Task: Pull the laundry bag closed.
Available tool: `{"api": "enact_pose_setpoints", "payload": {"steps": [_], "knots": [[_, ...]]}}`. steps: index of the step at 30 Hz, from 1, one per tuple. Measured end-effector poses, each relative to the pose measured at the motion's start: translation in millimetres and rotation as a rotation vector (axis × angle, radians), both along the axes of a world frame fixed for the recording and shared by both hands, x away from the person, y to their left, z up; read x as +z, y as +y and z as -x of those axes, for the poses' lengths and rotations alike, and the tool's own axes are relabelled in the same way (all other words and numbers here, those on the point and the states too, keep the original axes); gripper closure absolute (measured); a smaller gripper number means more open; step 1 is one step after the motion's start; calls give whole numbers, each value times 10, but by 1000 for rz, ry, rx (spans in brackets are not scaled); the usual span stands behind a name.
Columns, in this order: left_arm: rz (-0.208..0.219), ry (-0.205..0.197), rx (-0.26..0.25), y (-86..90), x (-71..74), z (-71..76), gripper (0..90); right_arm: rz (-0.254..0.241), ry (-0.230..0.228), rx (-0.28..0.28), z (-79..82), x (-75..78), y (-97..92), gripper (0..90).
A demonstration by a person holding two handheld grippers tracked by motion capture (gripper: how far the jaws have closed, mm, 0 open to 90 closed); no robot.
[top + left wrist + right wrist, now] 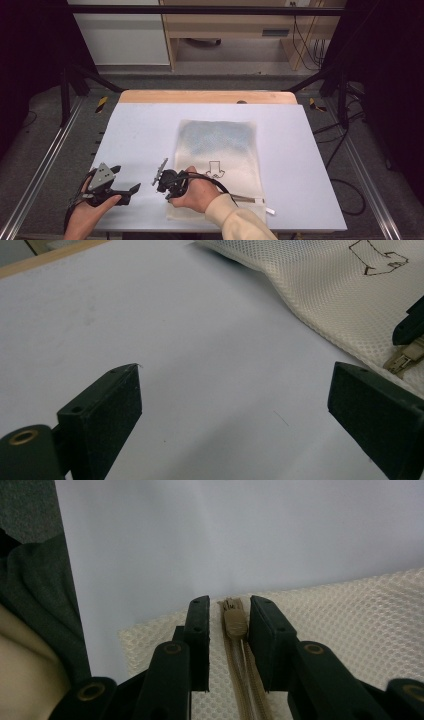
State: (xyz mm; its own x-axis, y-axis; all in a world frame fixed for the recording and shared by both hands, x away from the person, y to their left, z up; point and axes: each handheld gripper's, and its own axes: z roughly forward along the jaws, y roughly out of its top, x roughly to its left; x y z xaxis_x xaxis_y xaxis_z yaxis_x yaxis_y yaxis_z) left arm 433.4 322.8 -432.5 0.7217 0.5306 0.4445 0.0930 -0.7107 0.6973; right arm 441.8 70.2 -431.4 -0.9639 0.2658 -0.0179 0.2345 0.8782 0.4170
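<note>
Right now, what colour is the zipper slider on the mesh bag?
The zipper slider is tan-brown, on the cream mesh bag; the right gripper view shows it best.

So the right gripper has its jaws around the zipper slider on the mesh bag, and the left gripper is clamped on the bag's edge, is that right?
Not quite. The left gripper isn't clamped on the mesh bag: the left gripper view shows its jaws wide apart over bare table, beside the bag. The rest holds: the right gripper has its jaws on either side of the zipper slider, as the right gripper view shows.
</note>
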Motion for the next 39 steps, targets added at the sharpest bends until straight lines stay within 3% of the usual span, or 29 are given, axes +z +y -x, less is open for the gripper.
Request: {"api": "enact_pose_setpoints", "payload": {"steps": [4,13,21,26,29,39], "knots": [[14,9,-12,-15,10,18,77,22,0,2,-20,-17,8,772],[47,13,-41,-122,50,117,80,15,4,7,-37,-22,6,815],[81,75,-110,-232,27,150,104,-26,1,22,-38,105,-55,819],[83,92,-162,-344,1,163,123,-46,2,31,-27,194,-103,819],[81,89,-167,-387,-4,179,127,-56,-2,34,-25,218,-120,819],[128,168,-258,-622,-84,156,192,-71,-14,38,-21,287,-165,819]]}}
